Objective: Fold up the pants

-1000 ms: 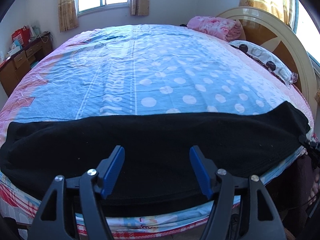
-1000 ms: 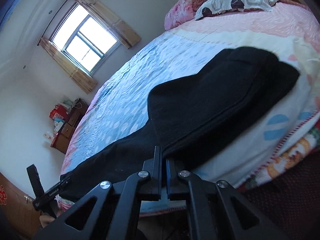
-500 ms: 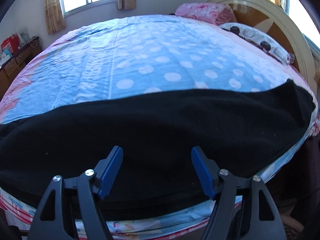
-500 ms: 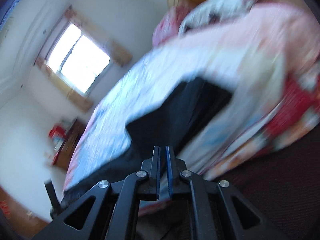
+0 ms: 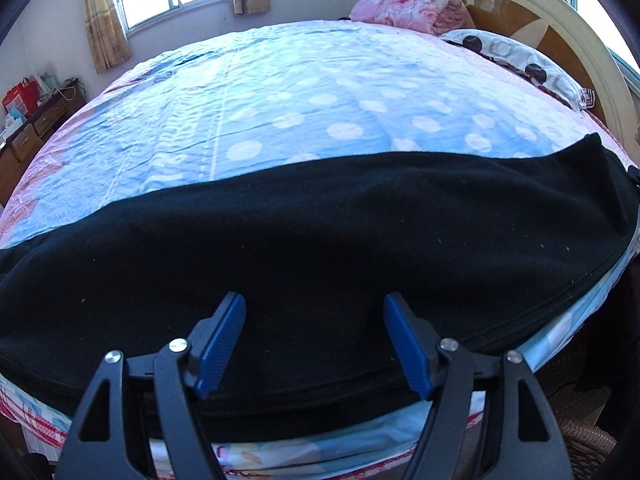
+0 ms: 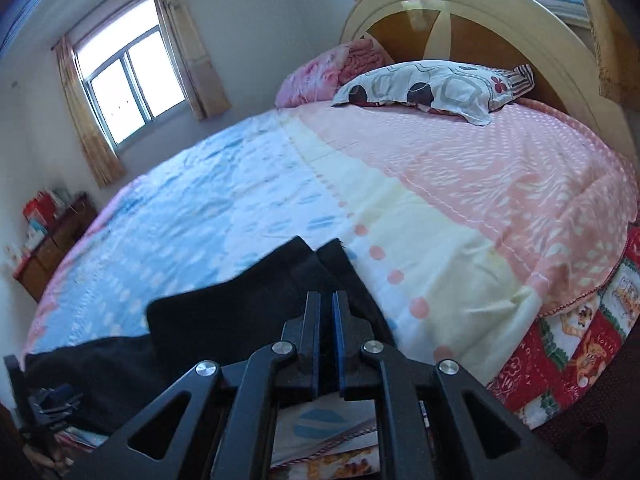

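The black pants (image 5: 320, 240) lie stretched across the near edge of the bed (image 5: 304, 92), already halved lengthwise as I read it, one leg stacked on the other. Compared with a second ago, my left view has closed in: the dark cloth now fills far more of it, so I judge the left hand-held gripper (image 5: 314, 344) to have advanced over the middle of the garment. Its blue pads (image 5: 222, 344) stand wide apart and hold nothing. My right hand-held gripper (image 6: 326, 340) has swung round from a blurred sweep; its jaws are pressed together over the pants' end (image 6: 248, 312), though whether cloth is pinched between them I cannot tell. This suggests I am readying the crosswise fold. The pillow (image 6: 432, 88) and headboard (image 6: 460, 12) sit well apart. Lettering on the red valance (image 6: 568, 356) is too distorted to read; no brand shows.
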The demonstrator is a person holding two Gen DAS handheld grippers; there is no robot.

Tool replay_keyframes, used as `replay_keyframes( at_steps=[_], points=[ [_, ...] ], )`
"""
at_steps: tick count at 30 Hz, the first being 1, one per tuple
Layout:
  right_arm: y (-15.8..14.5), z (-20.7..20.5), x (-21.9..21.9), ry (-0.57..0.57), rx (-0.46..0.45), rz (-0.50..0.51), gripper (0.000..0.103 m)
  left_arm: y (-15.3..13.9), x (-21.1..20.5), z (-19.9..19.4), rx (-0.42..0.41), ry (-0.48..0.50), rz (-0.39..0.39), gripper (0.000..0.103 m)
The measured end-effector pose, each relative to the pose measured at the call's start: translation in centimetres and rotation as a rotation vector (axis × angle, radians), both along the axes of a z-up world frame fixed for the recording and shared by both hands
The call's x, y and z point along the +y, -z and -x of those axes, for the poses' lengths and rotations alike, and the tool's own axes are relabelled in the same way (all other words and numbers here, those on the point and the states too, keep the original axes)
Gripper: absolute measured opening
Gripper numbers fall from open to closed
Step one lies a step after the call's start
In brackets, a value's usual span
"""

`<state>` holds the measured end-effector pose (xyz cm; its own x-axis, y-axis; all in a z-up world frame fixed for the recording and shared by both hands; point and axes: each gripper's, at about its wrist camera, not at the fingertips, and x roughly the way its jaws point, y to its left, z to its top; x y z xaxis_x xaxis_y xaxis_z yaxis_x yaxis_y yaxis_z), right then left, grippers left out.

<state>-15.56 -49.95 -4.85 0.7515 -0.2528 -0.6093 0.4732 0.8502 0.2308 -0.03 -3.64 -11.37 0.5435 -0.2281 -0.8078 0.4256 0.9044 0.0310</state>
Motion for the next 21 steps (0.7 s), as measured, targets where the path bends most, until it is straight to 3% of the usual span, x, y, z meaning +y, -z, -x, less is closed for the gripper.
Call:
replay_keyframes(
  at_steps=[4,9,16,21],
  points=[
    [0.4,-0.4,-0.3,-0.017,0.025,0.034,0.006,0.0,-0.1,-0.1,0.005,-0.003,-0.002,0.075],
    [0.7,-2.4,-0.8,-0.116,0.042,-0.052,0.007,0.0,-0.2,-0.1,0.002,-0.003,-0.006,0.077],
    [0.9,-7.1,-1.2,-0.194,0.154,0.006,0.009,0.1,-0.2,-0.1,0.003,-0.005,-0.01,0.079],
    [0.9,-7.4,-0.5,-0.218,0.18,0.055,0.009,0.1,-0.2,-0.1,0.004,-0.004,-0.011,0.079]
  ],
)
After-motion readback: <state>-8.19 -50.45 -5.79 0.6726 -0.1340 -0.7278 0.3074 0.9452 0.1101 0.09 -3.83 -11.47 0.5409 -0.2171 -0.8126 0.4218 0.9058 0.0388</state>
